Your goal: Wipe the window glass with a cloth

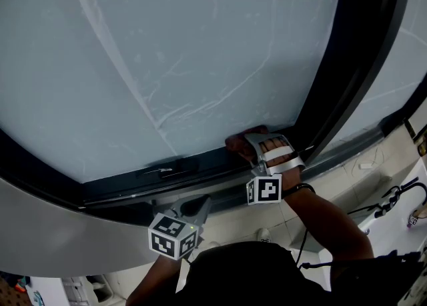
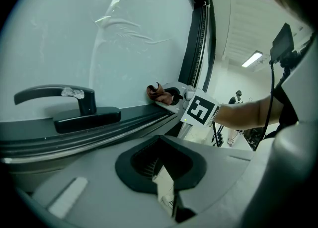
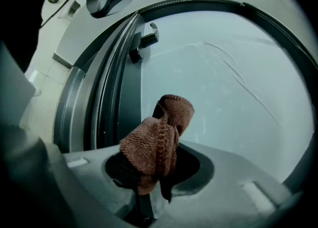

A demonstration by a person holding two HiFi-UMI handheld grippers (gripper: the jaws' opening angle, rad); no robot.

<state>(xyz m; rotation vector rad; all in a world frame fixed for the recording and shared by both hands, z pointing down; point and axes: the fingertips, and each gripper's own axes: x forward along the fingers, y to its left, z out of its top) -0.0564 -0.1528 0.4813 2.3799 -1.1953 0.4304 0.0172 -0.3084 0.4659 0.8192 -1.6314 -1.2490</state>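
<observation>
The window glass (image 1: 200, 51) fills the head view, pale and streaked, inside a dark frame (image 1: 353, 65). My right gripper (image 1: 252, 146) is at the pane's bottom edge, shut on a brown knitted cloth (image 1: 239, 142) that touches the glass near the lower frame rail. In the right gripper view the cloth (image 3: 159, 140) bulges out of the right gripper (image 3: 149, 177) toward the glass (image 3: 233, 88). My left gripper (image 1: 202, 206) hangs lower and to the left, off the glass, its jaws together on nothing. From the left gripper view the left gripper (image 2: 166, 192) faces the cloth (image 2: 158, 93).
A dark window handle (image 2: 64, 103) lies on the bottom rail left of the cloth, seen also as the handle (image 1: 160, 170). A grey sill (image 1: 60, 231) runs below. Tiled floor and white equipment with cables (image 1: 393, 208) sit at the right. A person (image 2: 237, 96) stands far off.
</observation>
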